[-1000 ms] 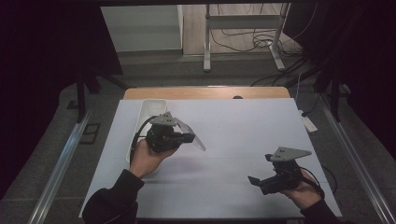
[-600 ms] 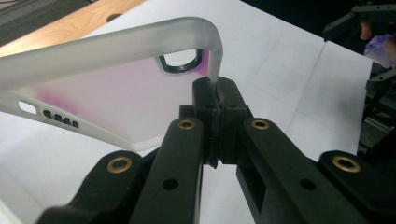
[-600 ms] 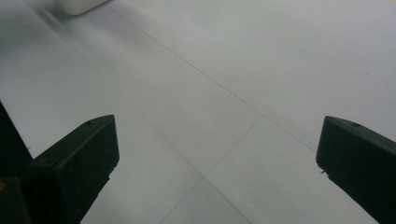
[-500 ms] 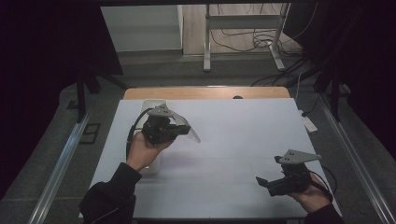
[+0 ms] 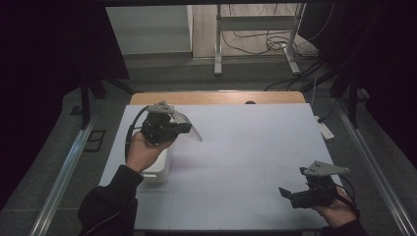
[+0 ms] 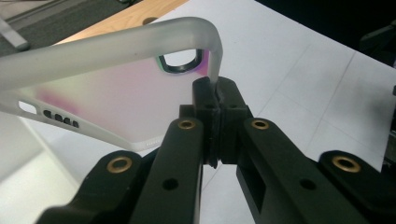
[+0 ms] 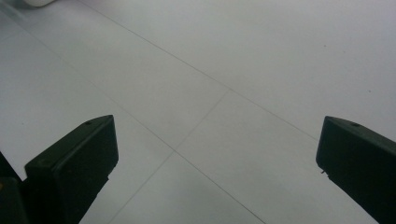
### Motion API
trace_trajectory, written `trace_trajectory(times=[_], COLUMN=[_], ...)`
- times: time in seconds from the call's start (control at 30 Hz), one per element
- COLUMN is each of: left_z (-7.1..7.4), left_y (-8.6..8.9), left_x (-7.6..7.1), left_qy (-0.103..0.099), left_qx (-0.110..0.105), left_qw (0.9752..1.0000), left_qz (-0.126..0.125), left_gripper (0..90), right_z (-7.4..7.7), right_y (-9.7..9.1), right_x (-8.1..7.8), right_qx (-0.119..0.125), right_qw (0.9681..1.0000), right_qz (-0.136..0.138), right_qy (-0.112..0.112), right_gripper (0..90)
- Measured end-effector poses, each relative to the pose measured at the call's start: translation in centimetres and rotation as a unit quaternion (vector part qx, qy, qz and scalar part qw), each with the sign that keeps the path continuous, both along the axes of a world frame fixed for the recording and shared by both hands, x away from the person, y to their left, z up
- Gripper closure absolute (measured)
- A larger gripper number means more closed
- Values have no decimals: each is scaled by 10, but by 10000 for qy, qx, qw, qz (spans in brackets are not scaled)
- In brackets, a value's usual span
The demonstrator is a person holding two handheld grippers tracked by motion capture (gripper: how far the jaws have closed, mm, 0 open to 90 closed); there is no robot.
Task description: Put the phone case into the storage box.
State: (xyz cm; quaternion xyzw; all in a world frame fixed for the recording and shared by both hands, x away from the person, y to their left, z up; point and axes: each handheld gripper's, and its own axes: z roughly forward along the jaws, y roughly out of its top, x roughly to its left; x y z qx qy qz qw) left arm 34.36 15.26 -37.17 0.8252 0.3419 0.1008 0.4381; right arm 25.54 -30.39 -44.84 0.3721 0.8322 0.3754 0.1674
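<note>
Left gripper (image 5: 184, 129) is up off the tabletop (image 5: 246, 142) at about 10 o'clock in the high view, left hand (image 5: 145, 152) wrapped under the body, forearm in a dark sleeve coming in from 7 o'clock, jaws pointing toward 3 o'clock. Jaws are clenched on the rim of a translucent phone case (image 6: 107, 88): in the left gripper view the pads meet on the thin edge right by one rounded corner, the rest of the case hanging out to 9–10 o'clock from the pinch point. Case is frosted clear plastic, raised rim all round, black-ringed camera cutout (image 6: 181, 61) just beside the gripped corner, a row of small slots and a larger oval port opening along the far rim at 8 o'clock, faint pink-purple tint across the back panel. In the high view the case (image 5: 189, 129) sticks out past the jaws as a pale wedge, held in the air, tilted, not touching the tabletop. A white box (image 5: 158, 167) sits on the tabletop under the left hand, partly hidden by it. Right gripper (image 5: 290, 196) is low at 5 o'clock, right hand (image 5: 337, 211) gripping from behind, jaws pointing toward 9 o'clock. Right gripper view: jaws released, spread wide, nothing between them, bare white tabletop below. The two grippers are well apart.
</note>
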Motion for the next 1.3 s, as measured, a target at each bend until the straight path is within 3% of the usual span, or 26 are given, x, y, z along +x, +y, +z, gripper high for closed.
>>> trace_trajectory(times=[0.6,1.3], left_z=[6,8], left_y=[31,59], left_x=[8,19], left_qy=[75,170], left_qx=[35,159], left_qw=[9985,9939], left_qz=[539,1074], left_gripper=[887,886], right_z=[-2,0], right_y=[-19,-27], right_x=[-15,-21], right_qx=[-65,0], right_qw=[9992,9981], right_qz=[-391,-620], right_qy=[76,36], right_gripper=[0,0])
